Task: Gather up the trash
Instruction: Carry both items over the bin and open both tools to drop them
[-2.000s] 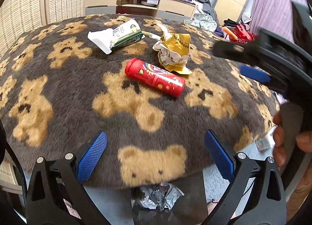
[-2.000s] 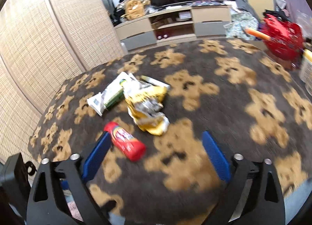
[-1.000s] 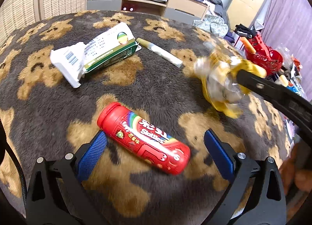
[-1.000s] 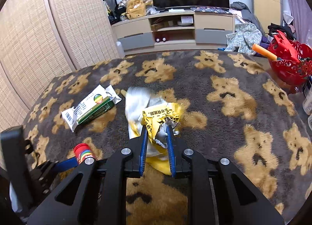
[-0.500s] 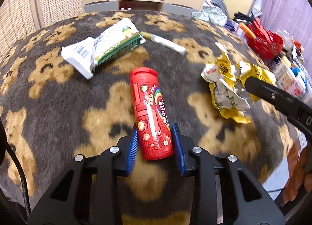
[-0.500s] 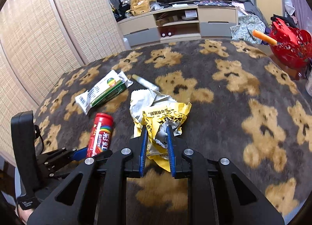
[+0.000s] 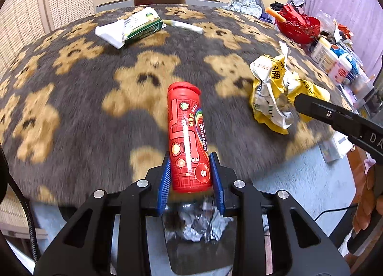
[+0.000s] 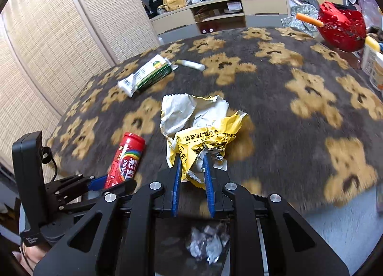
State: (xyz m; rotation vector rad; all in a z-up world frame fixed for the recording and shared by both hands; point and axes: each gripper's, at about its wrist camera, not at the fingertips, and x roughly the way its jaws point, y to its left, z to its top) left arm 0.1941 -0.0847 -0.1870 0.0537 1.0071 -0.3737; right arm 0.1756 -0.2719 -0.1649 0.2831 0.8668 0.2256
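Observation:
My left gripper is shut on a red Skittles tube, held over the near edge of the bear-pattern rug-covered table. The tube also shows in the right wrist view. My right gripper is shut on a crumpled yellow snack wrapper, also seen in the left wrist view. A dark bin with crumpled silver foil sits below both grippers, also in the right wrist view. A green and white carton and a thin white stick wrapper lie at the far side.
A red basket and bottles stand at the right of the table. A TV cabinet is behind the table. Woven screens stand at the left. Light grey floor lies below the table edge.
Both grippers have pulled back toward the near table edge, carrying the tube and the wrapper. The bin with foil has come into view beneath them.

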